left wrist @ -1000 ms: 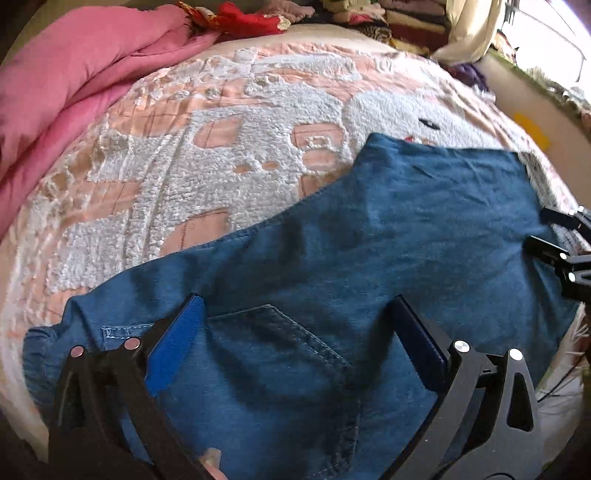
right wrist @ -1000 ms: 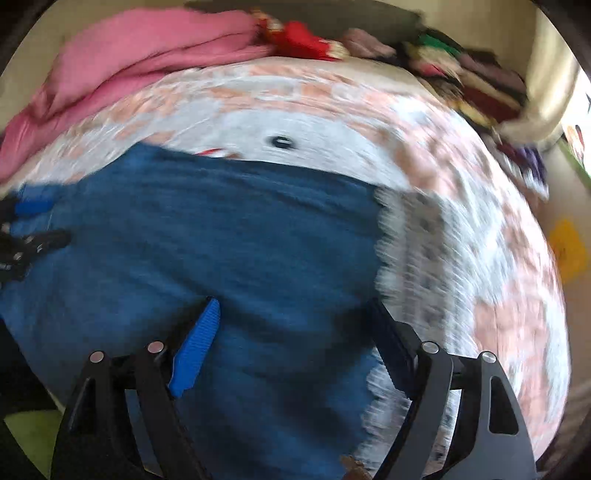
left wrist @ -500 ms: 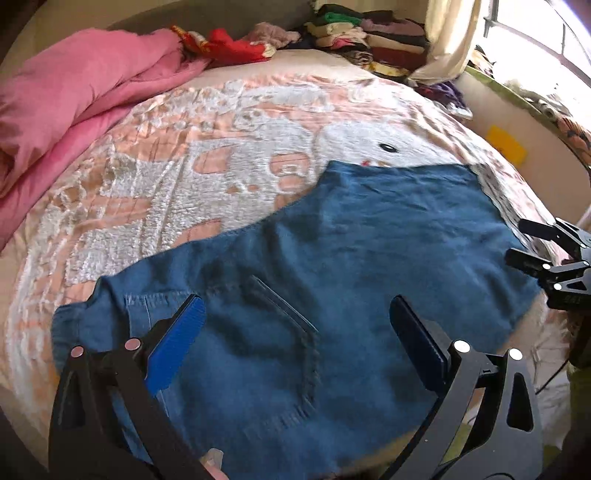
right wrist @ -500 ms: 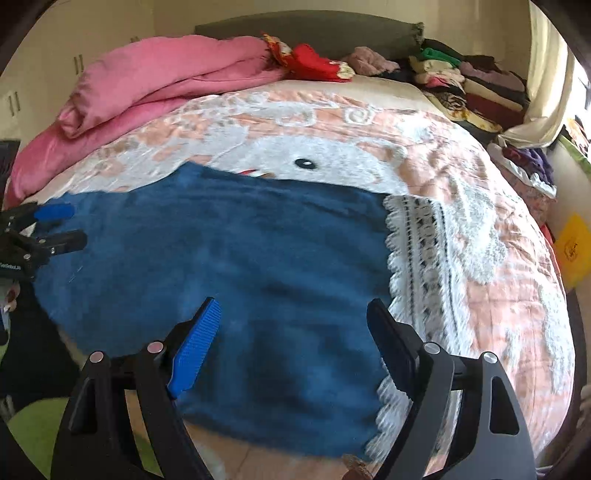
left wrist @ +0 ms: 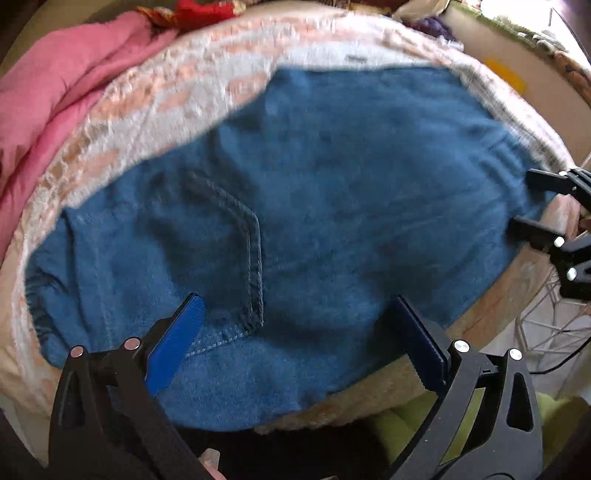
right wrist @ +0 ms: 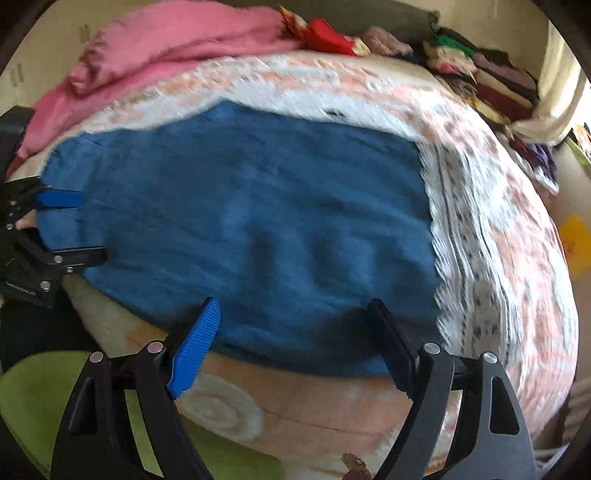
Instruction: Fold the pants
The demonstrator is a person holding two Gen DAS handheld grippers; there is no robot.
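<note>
The blue denim pants point(left wrist: 332, 206) lie spread flat on the bed point(right wrist: 517, 258), near its front edge, and serve as the landmark here. No container shows in either view; the only pouch-like thing is the stitched back pocket point(left wrist: 225, 251) on the pants, lying flat, its contents not visible.

The left gripper point(left wrist: 295, 332) hangs over the pocket end of the pants with its 2 blue-padded jaws spread wide apart and nothing between them. The right gripper point(right wrist: 295, 332) hangs over the other end of the pants, above their front edge, jaws likewise wide apart and empty. Each gripper shows small at the side of the other's view, at opposite ends of the pants.

Under the pants the bed carries a peach and white bedspread point(right wrist: 480, 206) with a raised pattern; a band of white lace edging point(right wrist: 454, 236) runs just beside the right end of the pants. Beyond the pants, toward the head of the bed, lies a bunched pink blanket point(right wrist: 166, 44), with a red item point(right wrist: 325, 33) next to it and a stack of folded clothes point(right wrist: 491, 77) farther right. A yellow-green thing point(right wrist: 33, 387) sits below the bed's front edge, nearer than the pants. A white wire frame point(left wrist: 554, 317) stands off the bed to the right of the pants. Both views are blurred.
</note>
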